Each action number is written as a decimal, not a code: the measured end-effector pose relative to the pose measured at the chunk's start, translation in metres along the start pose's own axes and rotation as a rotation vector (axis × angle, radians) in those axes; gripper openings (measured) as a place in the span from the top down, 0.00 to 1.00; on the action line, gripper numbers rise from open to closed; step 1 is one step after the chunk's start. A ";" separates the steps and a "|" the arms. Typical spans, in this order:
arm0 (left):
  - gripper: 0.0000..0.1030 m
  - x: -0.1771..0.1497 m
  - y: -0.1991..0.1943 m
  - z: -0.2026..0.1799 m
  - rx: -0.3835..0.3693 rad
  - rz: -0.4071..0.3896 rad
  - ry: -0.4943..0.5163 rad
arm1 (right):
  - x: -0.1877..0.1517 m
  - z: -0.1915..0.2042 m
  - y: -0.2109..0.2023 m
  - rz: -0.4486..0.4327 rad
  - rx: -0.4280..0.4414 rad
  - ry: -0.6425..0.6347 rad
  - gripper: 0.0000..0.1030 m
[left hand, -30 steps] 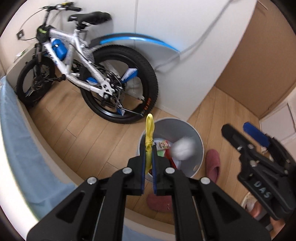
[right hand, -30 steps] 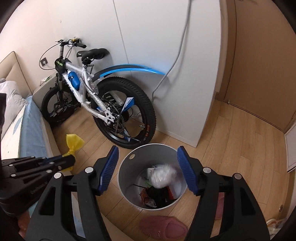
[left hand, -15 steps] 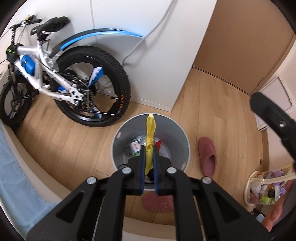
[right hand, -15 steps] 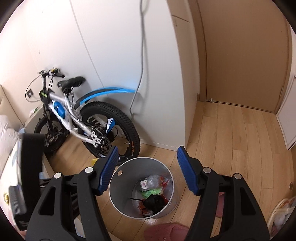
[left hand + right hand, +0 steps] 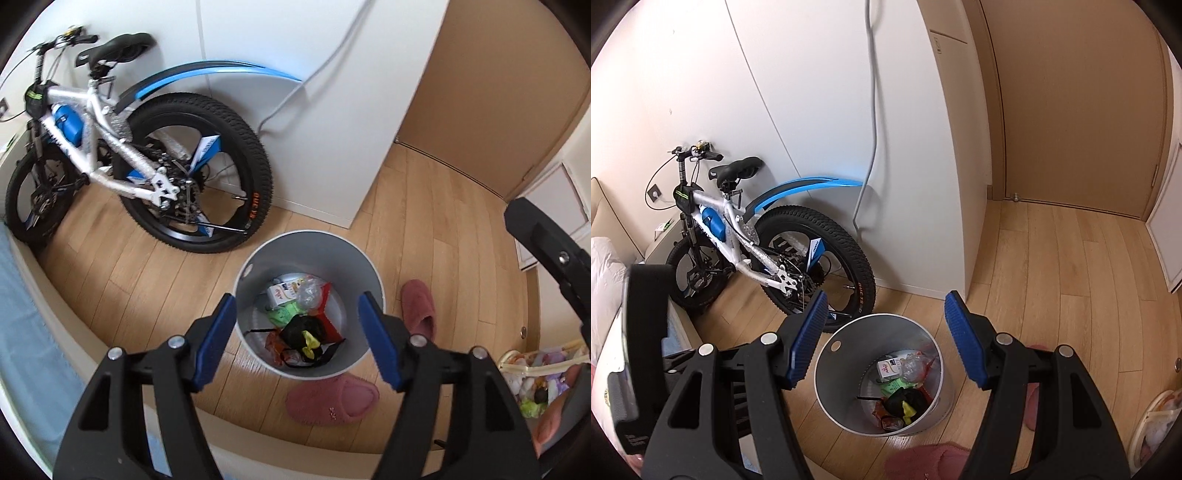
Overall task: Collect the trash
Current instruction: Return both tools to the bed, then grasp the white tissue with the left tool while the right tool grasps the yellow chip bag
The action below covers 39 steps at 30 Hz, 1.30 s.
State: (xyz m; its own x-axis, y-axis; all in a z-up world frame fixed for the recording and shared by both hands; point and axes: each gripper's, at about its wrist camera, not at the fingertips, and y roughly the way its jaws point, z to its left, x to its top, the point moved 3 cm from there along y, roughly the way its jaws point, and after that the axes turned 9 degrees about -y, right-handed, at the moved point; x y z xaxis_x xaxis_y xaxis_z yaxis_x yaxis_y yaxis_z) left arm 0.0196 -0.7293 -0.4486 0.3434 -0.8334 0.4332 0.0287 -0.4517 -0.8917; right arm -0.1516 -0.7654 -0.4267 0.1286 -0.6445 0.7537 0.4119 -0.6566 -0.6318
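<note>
Wooden flooring carries a grey bin (image 5: 309,258) near a parked bicycle (image 5: 122,158). Our left gripper (image 5: 297,341) has just spread its fingers above the bin; the yellow scrap (image 5: 309,341) lies inside among other trash. Our right gripper (image 5: 882,341) stands released, empty.

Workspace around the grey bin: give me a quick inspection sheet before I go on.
Surface: light wood plank floor.
Job's things: round grey metal bin holds wrappers, a carton and a yellow scrap.
Clutter: two pink slippers beside the bin.
Grippers: left gripper has just opened, nothing between its jaws; right gripper open, empty.
Cables: grey cable down the white wall.
Surroundings: white and blue bicycle, tan door.
</note>
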 end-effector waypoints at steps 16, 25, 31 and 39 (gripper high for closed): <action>0.34 -0.064 -0.155 0.107 0.083 -0.159 -0.254 | 0.006 0.108 -0.042 -0.063 0.245 -0.165 0.30; 0.31 -0.161 -0.260 0.217 0.263 -0.266 -0.523 | -0.028 0.252 -0.100 -0.007 0.509 -0.437 0.28; 0.31 -0.228 -0.325 0.287 0.404 -0.302 -0.625 | -0.051 0.346 -0.153 0.047 0.685 -0.567 0.28; 0.31 -0.290 -0.370 0.355 0.492 -0.318 -0.671 | -0.081 0.463 -0.201 0.028 0.758 -0.755 0.28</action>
State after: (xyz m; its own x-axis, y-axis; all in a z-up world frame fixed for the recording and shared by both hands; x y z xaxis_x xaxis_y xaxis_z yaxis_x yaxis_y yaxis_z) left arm 0.2424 -0.2078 -0.2908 0.7239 -0.2599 0.6391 0.5628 -0.3133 -0.7649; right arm 0.1725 -0.3999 -0.2770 0.5648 -0.0760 0.8217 0.8197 -0.0634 -0.5693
